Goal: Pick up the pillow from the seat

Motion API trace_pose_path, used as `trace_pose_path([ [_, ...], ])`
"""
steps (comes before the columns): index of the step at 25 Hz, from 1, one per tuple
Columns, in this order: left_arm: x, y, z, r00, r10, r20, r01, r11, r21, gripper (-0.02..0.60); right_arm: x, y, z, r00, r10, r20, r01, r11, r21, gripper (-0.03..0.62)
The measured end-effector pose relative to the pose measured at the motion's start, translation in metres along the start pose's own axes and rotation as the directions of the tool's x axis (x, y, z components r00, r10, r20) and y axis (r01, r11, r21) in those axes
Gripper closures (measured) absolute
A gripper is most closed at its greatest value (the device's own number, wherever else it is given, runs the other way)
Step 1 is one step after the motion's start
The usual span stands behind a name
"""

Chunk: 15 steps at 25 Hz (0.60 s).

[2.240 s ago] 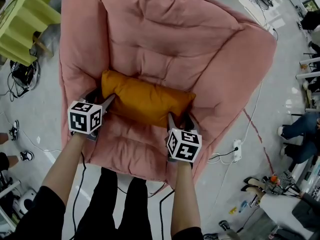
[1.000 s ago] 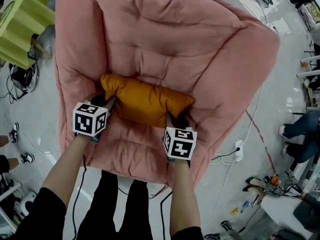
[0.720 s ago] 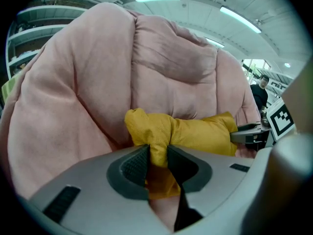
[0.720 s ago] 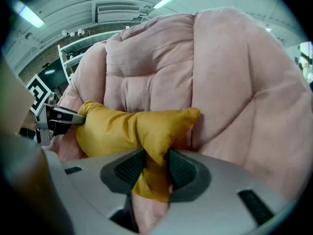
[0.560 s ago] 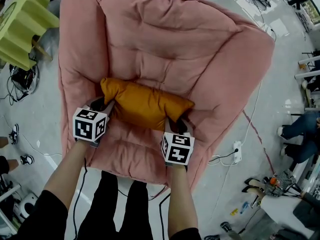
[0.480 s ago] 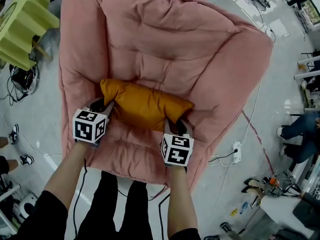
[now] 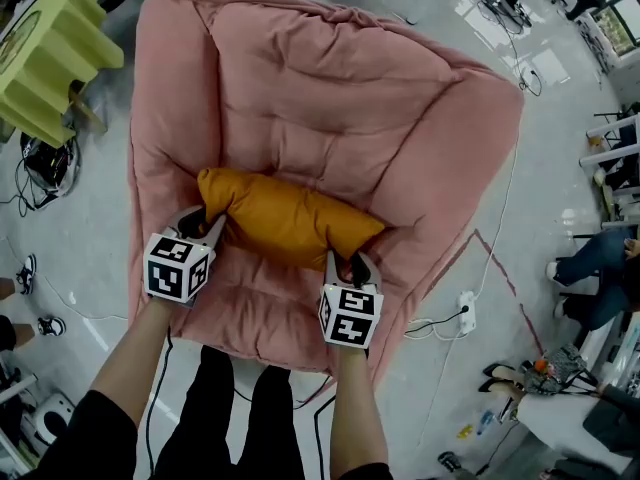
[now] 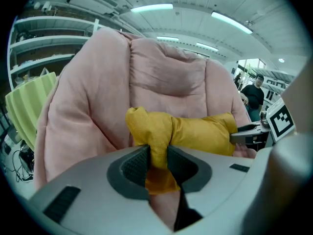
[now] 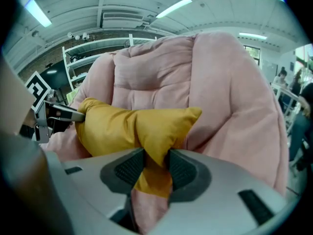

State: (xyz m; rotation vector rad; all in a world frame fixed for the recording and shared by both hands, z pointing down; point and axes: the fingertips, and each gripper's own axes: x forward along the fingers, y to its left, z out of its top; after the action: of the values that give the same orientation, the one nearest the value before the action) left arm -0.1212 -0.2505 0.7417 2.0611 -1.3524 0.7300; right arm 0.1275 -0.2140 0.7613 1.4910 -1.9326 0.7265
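A mustard-yellow pillow (image 7: pixel 285 218) stretches across the seat of a big pink padded chair (image 7: pixel 330 98). My left gripper (image 7: pixel 203 225) is shut on the pillow's left corner, the cloth bunched between the dark pads (image 8: pixel 134 166). At the other end, my right gripper (image 7: pixel 347 265) pinches the pillow's right corner (image 9: pixel 156 151) the same way. In the left gripper view the pillow (image 8: pixel 195 131) runs rightward to the other gripper's jaws; in the right gripper view the pillow (image 9: pixel 122 124) runs leftward. The underside of the pillow is hidden, so I cannot tell whether it still rests on the seat.
A yellow-green ribbed stool (image 7: pixel 45 53) stands left of the chair. Cables and a power strip (image 7: pixel 466 310) lie on the grey floor to the right. People's legs and shoes (image 7: pixel 585 283) show at the right edge, a shoe (image 7: pixel 25 325) at the left.
Both grippers keep their hold on the pillow's corners. The pillow and grippers have shifted slightly toward me and the chair sits a little lower in the head view.
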Motion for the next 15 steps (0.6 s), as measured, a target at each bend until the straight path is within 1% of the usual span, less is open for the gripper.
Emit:
trace_pose_path([
  [8, -0.043, -0.003, 0.028, 0.997, 0.016, 0.079, -0.016, 1.000, -0.004, 0.466, -0.039, 0.010, 0.036, 0.996, -0.013, 0.093, 0.016, 1.000, -0.021, 0.428],
  [15, -0.098, -0.007, 0.081, 0.986, 0.017, 0.165, -0.023, 0.999, 0.034, 0.466, -0.092, 0.024, 0.086, 0.982, -0.035, 0.184, 0.041, 0.999, -0.029, 0.428],
])
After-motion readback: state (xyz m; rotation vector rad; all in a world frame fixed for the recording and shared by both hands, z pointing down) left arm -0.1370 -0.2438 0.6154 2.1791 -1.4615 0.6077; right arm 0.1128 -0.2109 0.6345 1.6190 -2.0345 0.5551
